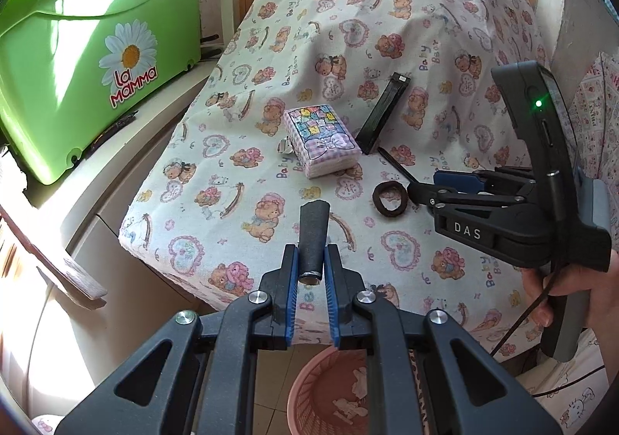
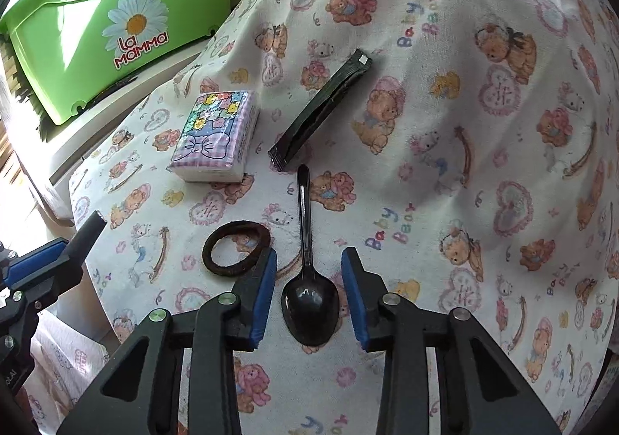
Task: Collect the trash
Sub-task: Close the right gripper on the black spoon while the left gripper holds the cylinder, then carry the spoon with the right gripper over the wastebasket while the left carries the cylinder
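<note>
My left gripper (image 1: 311, 261) is shut on a dark grey cylinder (image 1: 312, 235) with a metal end, held above the table's front edge and over a pink basket (image 1: 332, 392) on the floor. The cylinder also shows in the right wrist view (image 2: 87, 232). My right gripper (image 2: 309, 295) is open, its jaws either side of the bowl of a black plastic spoon (image 2: 307, 280) lying on the teddy-bear cloth (image 2: 464, 125). A dark hair tie (image 2: 236, 247) lies just left of it. A black sachet (image 2: 321, 110) and a tissue pack (image 2: 216, 137) lie farther back.
A green "La Mamma" bin (image 1: 77, 48) stands at the left on a white appliance (image 1: 127, 164). The cloth bulges upward at the back. In the left wrist view the right gripper (image 1: 421, 189) sits beside the hair tie (image 1: 390, 199).
</note>
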Motion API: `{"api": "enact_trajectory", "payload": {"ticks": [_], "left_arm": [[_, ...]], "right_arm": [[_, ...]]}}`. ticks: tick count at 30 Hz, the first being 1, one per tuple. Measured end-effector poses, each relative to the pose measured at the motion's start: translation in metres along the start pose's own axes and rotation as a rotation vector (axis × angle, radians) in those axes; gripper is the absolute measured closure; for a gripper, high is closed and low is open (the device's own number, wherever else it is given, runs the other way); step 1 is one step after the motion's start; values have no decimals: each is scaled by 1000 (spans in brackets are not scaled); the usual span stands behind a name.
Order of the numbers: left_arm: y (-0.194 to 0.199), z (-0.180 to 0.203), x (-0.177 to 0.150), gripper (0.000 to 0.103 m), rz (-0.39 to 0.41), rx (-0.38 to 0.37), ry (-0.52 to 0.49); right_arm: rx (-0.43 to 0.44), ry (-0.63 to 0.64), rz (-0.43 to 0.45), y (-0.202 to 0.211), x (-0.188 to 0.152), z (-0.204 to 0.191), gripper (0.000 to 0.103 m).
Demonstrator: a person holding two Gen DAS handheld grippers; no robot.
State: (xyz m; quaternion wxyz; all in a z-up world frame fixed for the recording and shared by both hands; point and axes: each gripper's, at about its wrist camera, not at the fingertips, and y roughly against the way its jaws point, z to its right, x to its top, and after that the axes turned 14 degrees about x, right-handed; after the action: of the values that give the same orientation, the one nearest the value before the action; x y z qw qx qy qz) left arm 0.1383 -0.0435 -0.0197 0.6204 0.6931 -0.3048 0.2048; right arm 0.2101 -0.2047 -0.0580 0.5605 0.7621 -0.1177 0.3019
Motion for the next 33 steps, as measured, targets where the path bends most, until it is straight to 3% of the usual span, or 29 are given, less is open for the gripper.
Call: {"api": "enact_trajectory", "payload": {"ticks": [5, 7, 8, 10, 18, 22, 25, 33], "left_arm": [[0, -3, -2, 91, -9, -10, 8], [1, -2, -3, 91, -8, -17, 10], [2, -2, -4, 91, -9, -23, 12], [6, -1, -4, 91, -5, -31, 18], [29, 6, -4, 91, 34, -36, 13], [42, 9, -8, 91, 49, -60, 20], [51, 12, -12, 91, 46, -52, 16], [73, 13, -28, 92, 74, -13, 13]], "right_arm": [[10, -9, -2, -2, 3, 3, 75], [3, -24, 4, -2, 4, 6, 93], [14, -37, 7, -1, 4, 8, 97], [36, -67, 11, 3, 2, 12, 97], [-18, -64, 118, 48, -22, 4, 97], [-107, -78, 220, 83, -44, -7, 97], [-52, -135, 273, 107, -63, -11, 97], [6, -82, 316, 157, -95, -52, 97]]}}
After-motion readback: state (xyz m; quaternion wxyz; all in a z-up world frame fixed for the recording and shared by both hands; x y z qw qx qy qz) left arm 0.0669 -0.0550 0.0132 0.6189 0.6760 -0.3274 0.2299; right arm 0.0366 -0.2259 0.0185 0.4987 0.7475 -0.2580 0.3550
